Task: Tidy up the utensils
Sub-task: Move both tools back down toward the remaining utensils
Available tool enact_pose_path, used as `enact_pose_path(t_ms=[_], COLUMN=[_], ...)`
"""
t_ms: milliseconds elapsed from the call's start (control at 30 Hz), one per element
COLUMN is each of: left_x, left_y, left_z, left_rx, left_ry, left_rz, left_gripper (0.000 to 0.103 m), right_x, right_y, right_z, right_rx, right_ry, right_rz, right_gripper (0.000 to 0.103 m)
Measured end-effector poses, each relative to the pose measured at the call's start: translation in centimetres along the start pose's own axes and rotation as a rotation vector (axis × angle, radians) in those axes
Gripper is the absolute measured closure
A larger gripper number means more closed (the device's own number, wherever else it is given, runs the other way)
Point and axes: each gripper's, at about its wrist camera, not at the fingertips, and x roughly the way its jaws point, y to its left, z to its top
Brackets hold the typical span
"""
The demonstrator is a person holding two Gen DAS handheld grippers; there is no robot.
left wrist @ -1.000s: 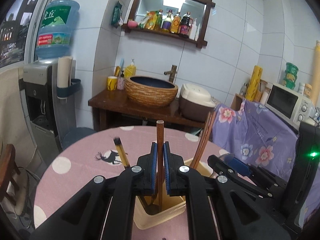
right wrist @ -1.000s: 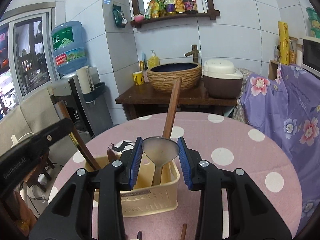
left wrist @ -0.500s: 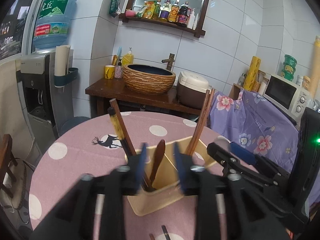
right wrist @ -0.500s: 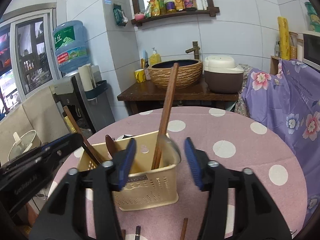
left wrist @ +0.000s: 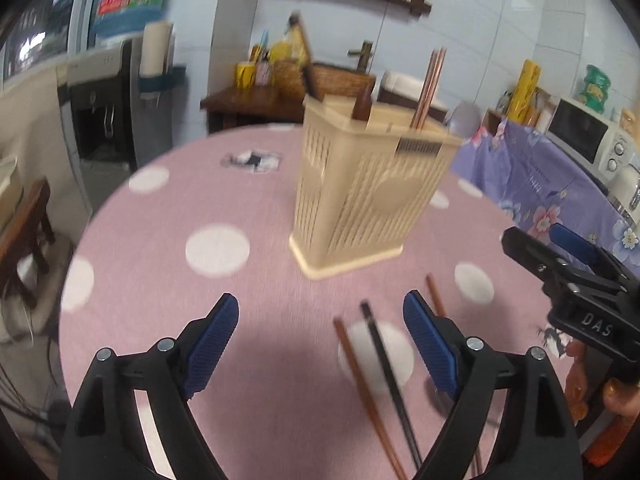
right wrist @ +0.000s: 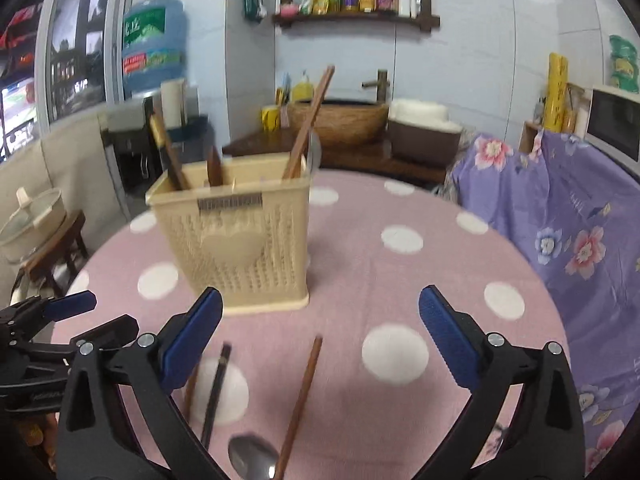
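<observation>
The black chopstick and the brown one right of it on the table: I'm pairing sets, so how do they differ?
The black chopstick is dark, the brown chopstick reddish wood. The black one lies partly across a white dot; the brown one lies on pink cloth beside the metal spoon. Both lie flat, ungripped, near the holder.

Black hand-held gripper (left wrist: 320,336), blue pads (left wrist: 212,344)

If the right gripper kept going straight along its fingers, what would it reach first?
Probably the brown chopstick lying on the pink dotted tablecloth, roughly centred between the opening, empty jaws of the right gripper. The cream utensil basket stands farther on, left of that line; depth is uncertain.
</observation>
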Motion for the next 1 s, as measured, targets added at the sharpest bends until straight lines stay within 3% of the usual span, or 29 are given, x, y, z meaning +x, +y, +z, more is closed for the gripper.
enact_pose_path(t_ms=[267,367,500,600,700,933,1000], left_x=[0.7,1.2,2.5,3.5,4.3,5.2,5.5], left_y=[-0.1,-0.8,-1.6,-1.9,-2.2,-3.1,-3.2], left_z=[-2.9,-3.5,-4.0,-4.2,-4.3,-4.0,-3.8], left_rx=[0.026,0.051,0.05,0.047,0.038,0.063,0.062], left_ry=[0.057,0.083,0.132,0.155,0.175,0.184,0.187], left_rz=[0.038,0.04,0.027,0.034,0.029,0.046,0.047], left_gripper=[0.02,0.021,0.045,0.057,0.066,0.077,0.086], right_x=[0.6,0.8,0.6,0.4,0.3,0.1,0.1], right_y=[-2.9,-3.8,-3.9,-3.9,-3.9,-3.7,-3.6], right_z=[-4.5,-5.7,-6.3,-6.4,-6.4,-6.3,-6.3], right_rx=[0.138,0.198,0.213,0.198,0.189,0.163,0.163], right_ry=[0.138,0.17,0.173,0.163,0.157,0.145,0.146], right_rz=[-0.073,-0.058,-0.056,-0.059,-0.067,-0.087,-0.081], right_gripper=[0.006,0.006,0.006,0.006,0.006,0.006,0.006])
